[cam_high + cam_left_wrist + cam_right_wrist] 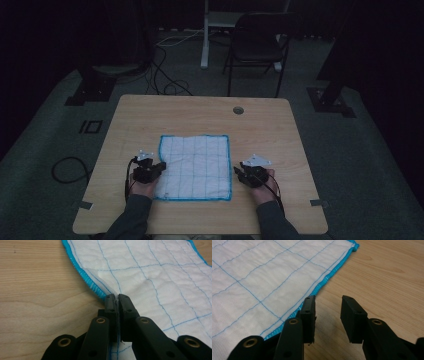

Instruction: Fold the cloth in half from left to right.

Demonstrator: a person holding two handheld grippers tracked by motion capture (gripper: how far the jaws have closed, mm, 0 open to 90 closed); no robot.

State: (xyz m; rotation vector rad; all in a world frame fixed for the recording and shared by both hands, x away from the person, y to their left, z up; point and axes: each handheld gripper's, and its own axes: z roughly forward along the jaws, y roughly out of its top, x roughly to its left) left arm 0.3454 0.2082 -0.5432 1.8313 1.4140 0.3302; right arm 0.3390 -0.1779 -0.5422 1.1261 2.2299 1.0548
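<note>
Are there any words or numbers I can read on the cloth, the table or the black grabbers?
None: no words, numbers or signs can be read.
The white cloth has only blue stitched lines and a blue edge.
The wooden table shows bare wood grain and a round hole.
The left gripper, shut on the cloth edge, and the open right gripper are plain black with brass rivets, no labels.
</note>
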